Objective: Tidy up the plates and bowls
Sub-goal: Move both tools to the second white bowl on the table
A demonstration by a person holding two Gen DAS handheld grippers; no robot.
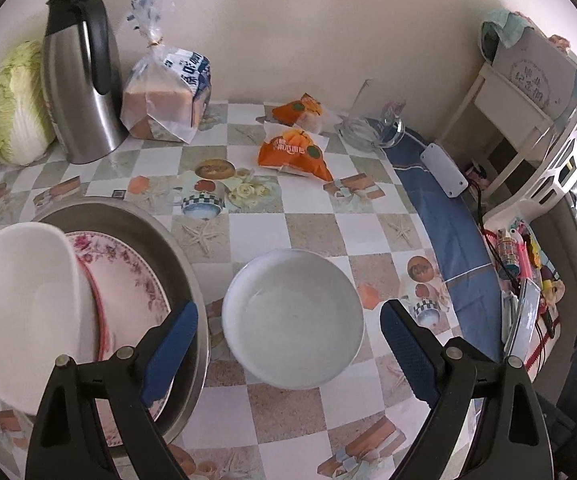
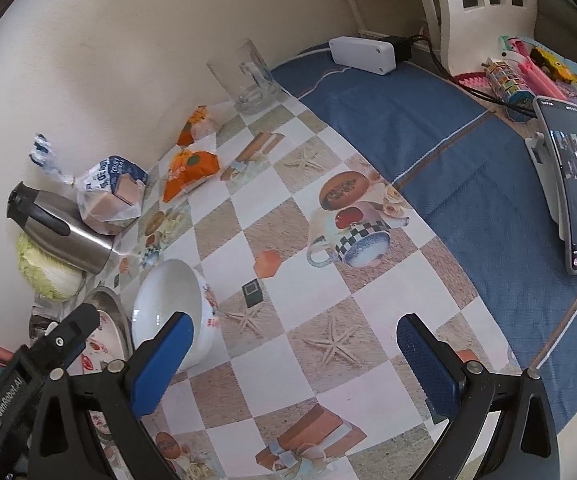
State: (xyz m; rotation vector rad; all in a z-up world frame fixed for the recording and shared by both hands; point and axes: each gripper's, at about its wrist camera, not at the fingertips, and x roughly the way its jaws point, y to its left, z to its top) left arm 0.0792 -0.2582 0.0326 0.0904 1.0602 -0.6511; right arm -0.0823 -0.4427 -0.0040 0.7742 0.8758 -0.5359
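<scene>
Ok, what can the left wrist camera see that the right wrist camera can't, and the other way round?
Only the left wrist view shows the tilted white bowl leaning in the metal basin on the floral plate.
Only the right wrist view shows the phone propped on its stand, and the left gripper from outside.
Both show the upright white bowl on the table, the steel jug, bread bag and orange packets.

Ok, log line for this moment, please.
left tongs: open over white bowl | right tongs: open, empty | second bowl and floral plate in metal basin
</scene>
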